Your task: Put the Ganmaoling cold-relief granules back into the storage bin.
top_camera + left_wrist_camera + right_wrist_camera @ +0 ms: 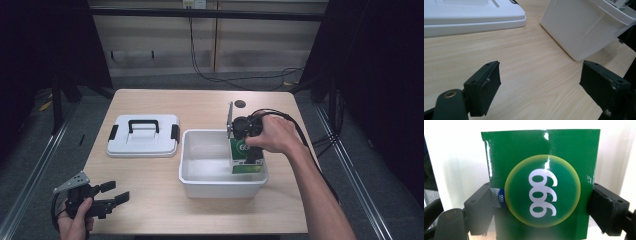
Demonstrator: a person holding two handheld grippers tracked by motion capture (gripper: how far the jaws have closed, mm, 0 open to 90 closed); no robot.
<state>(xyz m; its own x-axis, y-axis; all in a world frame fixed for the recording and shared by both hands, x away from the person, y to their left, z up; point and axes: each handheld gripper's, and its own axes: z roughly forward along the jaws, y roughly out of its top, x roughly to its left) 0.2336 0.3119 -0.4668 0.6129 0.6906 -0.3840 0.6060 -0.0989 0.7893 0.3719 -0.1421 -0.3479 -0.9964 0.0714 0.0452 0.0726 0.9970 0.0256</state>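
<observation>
A glossy green box (244, 159) with a yellow-ringed circle and white digits stands upright inside the white bin (220, 189), against its right end. My right gripper (248, 150) reaches down into the bin. In the right gripper view its jaws press both side edges of the green box (541, 170), so the right gripper (541, 205) is shut on it. My left gripper (117, 191) rests low at the table's front left corner. Its jaws stand wide apart with nothing between them, and the left gripper (539, 85) faces the bin (579, 27).
The bin's white lid (143, 142) with a black handle and clips lies flat left of the bin, and the lid (471, 17) is ahead of the left gripper. The wooden table (150, 205) has a dark round hole (240, 104) behind the bin. Cables trail off the right edge.
</observation>
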